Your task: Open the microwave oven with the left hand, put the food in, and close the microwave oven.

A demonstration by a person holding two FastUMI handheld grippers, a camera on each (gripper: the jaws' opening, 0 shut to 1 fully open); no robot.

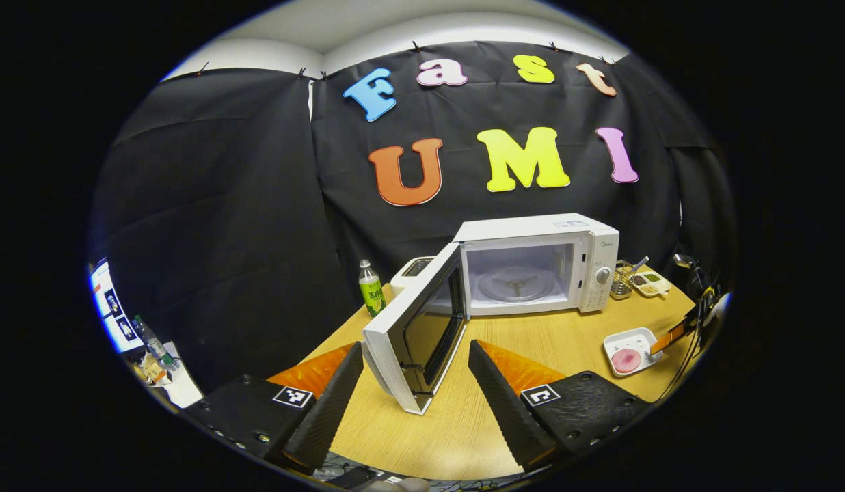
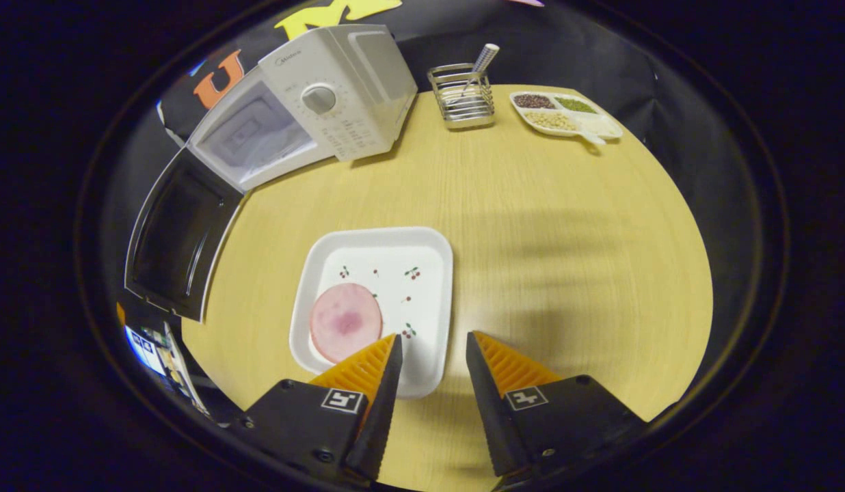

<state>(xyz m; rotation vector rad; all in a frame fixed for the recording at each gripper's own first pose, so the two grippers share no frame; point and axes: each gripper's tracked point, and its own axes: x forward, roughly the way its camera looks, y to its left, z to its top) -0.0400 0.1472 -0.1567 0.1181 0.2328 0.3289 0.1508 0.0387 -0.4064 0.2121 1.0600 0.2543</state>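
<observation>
The microwave door (image 1: pixel 417 335) at frame centre stood open, while the plate of ham (image 2: pixel 373 301) waited outside under the right gripper (image 2: pixel 433 352), both grippers' jaws parted and empty.

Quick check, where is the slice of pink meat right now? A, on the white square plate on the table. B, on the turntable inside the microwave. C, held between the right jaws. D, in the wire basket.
A: the pink meat slice lies on the white square plate on the table, just ahead of the open right gripper, while the microwave stands open.
</observation>
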